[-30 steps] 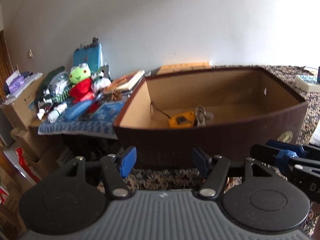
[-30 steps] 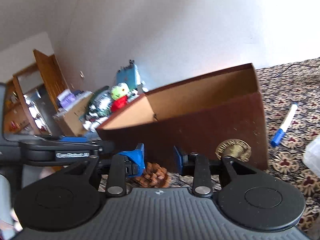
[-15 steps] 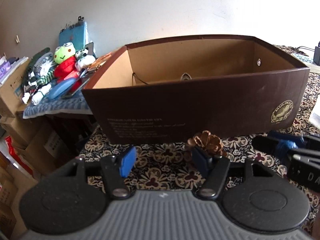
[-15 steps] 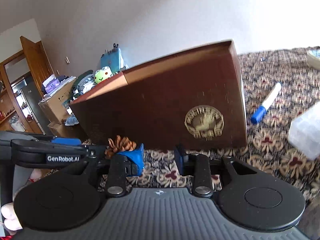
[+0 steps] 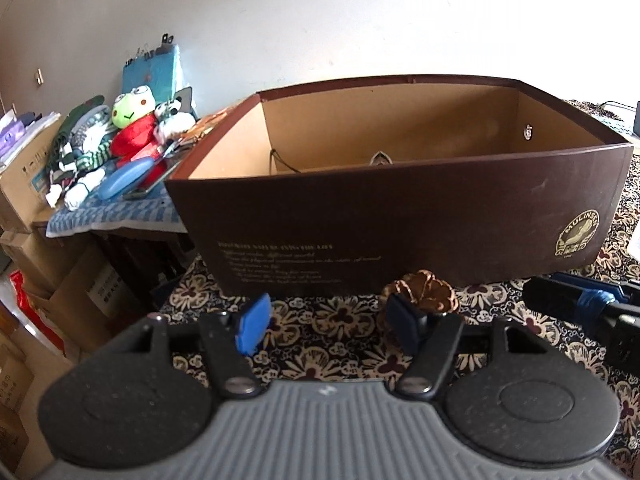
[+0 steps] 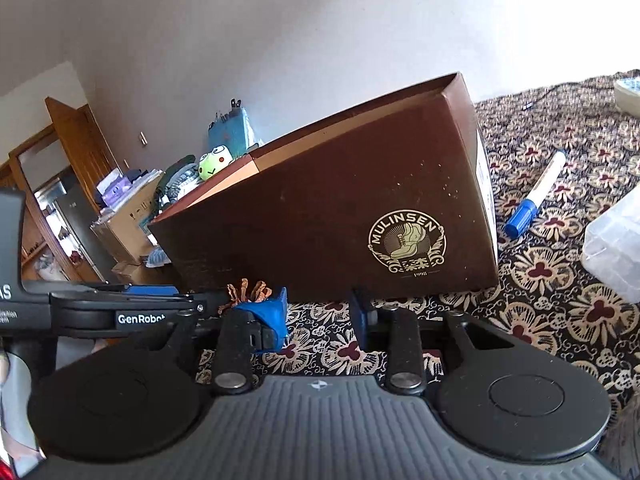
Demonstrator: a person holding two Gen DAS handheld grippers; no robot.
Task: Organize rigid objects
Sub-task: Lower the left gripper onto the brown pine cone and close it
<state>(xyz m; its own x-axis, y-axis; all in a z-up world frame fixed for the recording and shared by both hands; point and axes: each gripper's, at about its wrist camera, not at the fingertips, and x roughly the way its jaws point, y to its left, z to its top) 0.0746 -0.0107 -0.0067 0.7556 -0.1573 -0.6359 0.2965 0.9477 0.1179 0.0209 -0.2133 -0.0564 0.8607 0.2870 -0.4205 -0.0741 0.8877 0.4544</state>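
A brown pine cone (image 5: 420,290) lies on the patterned cloth in front of the brown shoe box (image 5: 400,216). My left gripper (image 5: 326,320) is open and low over the cloth, and the cone sits just beyond its right fingertip, not between the fingers. In the right wrist view the same pine cone (image 6: 248,292) shows behind the left finger of my right gripper (image 6: 316,316), which stands open with a narrow gap and nothing in it. The shoe box (image 6: 340,208) rises right ahead; its contents are mostly hidden by the near wall.
A blue-capped white marker (image 6: 536,196) lies on the cloth right of the box, with a clear plastic container (image 6: 616,240) nearer. Left of the box is a side table with a frog plush (image 5: 132,108) and clutter, and cardboard boxes (image 5: 24,184) below.
Both grippers have sunk toward the cloth in front of the box. The box's inside has dropped out of sight and the pine cone has come into view by the fingertips.
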